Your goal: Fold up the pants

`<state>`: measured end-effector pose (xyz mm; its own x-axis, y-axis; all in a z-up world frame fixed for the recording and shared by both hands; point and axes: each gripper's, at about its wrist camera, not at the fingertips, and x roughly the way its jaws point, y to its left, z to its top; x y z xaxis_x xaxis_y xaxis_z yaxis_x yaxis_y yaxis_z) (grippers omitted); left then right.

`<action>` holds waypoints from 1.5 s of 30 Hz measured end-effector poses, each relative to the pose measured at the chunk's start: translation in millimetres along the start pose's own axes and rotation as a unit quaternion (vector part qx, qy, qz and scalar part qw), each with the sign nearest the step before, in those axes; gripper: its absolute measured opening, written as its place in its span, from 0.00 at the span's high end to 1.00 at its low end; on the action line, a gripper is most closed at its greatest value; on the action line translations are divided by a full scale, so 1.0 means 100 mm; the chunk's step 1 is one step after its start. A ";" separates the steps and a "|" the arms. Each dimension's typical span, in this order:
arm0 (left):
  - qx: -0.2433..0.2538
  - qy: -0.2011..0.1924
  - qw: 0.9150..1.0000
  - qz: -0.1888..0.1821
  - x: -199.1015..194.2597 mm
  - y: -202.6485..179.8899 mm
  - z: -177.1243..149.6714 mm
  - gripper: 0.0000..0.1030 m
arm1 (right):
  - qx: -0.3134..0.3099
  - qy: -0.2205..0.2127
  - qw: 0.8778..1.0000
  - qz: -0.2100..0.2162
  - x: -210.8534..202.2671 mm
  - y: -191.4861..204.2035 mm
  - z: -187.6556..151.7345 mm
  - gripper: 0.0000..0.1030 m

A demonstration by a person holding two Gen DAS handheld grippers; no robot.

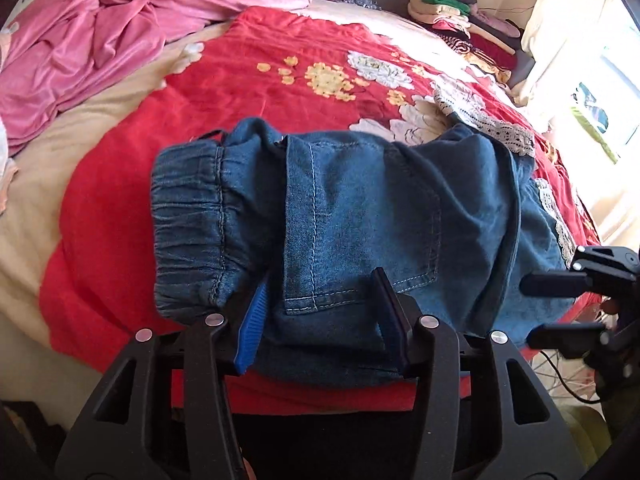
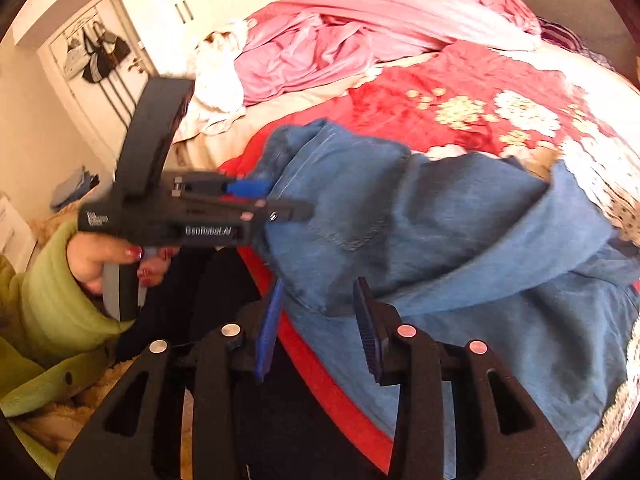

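Blue denim pants (image 1: 360, 216) with an elastic waistband (image 1: 188, 232) and white lace trim lie folded on the red floral bedspread (image 1: 248, 92). My left gripper (image 1: 320, 332) is open, its jaws either side of the near edge of the denim. In the right wrist view the pants (image 2: 460, 240) fill the middle. My right gripper (image 2: 320, 328) is open, its jaws around the near denim edge without pinching it. The left gripper also shows there (image 2: 276, 200), at the waistband end. The right gripper shows at the right edge of the left wrist view (image 1: 560, 308).
A crumpled pink blanket (image 1: 100, 48) lies at the far left of the bed. A stack of folded clothes (image 1: 464, 28) sits at the far right by a bright window. A white wardrobe (image 2: 224, 4) stands beyond the bed. The person's green sleeve (image 2: 52, 300) is at left.
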<state>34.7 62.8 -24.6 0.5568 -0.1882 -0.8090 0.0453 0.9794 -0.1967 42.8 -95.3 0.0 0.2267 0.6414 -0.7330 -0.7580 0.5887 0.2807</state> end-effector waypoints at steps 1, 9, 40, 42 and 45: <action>-0.001 -0.003 1.000 -0.001 0.01 0.01 -0.02 0.59 | 0.009 -0.003 1.000 -0.004 -0.03 -0.06 -0.01 0.64; -0.012 -0.051 0.998 -0.016 -0.36 0.00 0.01 0.58 | 0.060 -0.036 0.997 -0.037 -0.28 -0.38 0.00 0.52; 0.102 0.073 0.979 -0.159 0.52 -1.40 0.20 0.93 | 0.096 -0.018 0.974 -0.203 0.04 -1.68 0.95 0.19; 0.108 0.077 0.978 -0.163 0.54 -1.44 0.14 0.93 | 0.101 0.001 0.971 -0.216 0.20 -1.80 1.03 0.19; 0.111 0.078 0.977 -0.162 0.54 -1.44 0.12 0.93 | 0.126 0.027 0.966 -0.222 0.42 -2.03 1.12 0.21</action>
<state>68.7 -87.9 -33.5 0.3515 -0.4838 -0.8015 0.3870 0.8547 -0.3462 274.7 -132.6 -18.4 0.4579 0.2750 -0.8454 -0.4191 0.9054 0.0675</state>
